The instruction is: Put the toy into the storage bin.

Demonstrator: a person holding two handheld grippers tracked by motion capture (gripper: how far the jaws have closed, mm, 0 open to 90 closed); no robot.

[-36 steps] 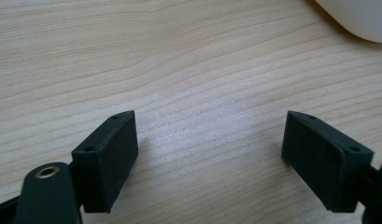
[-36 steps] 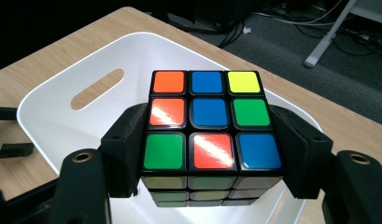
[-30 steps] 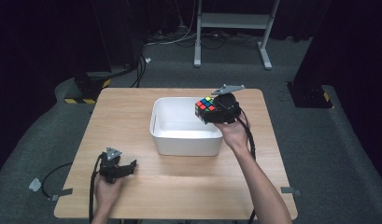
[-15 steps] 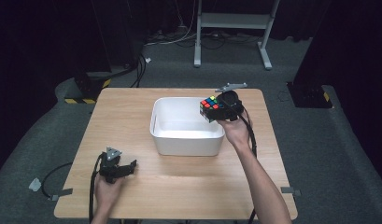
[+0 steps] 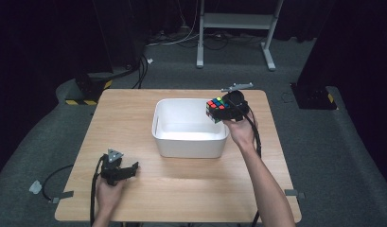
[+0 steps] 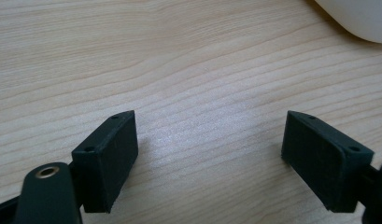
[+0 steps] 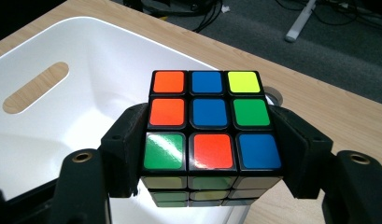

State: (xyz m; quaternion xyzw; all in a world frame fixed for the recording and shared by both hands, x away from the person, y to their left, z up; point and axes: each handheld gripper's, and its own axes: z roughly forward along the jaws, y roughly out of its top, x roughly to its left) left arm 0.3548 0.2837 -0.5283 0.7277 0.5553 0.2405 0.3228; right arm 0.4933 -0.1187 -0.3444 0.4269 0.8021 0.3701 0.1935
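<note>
— High view first: how far along would you say they are?

— Most of the carry looks done. The right gripper (image 5: 218,112) is clamped on the cube (image 5: 216,108) and holds it in the air over the right rim of the bin (image 5: 189,144). What's left, I'd judge, is lowering it in and letting go.

— Is the grip sound?

— Right gripper view says yes: both black jaws press flat on opposite sides of the cube (image 7: 208,125), scrambled face up, white bin (image 7: 53,116) floor below and to the left.

— And the other hand?

— The left gripper (image 5: 119,171) sits low over the table (image 5: 134,113) near its front left corner, jaws spread wide with nothing between them, just wood grain (image 6: 198,70).

— Room to move?

— Plenty inside the bin; I see nothing in it. The cube hangs close to the right wall, though, so I'd nudge it inward before dropping. The table's right edge is near that forearm, but nothing stands there.
</note>
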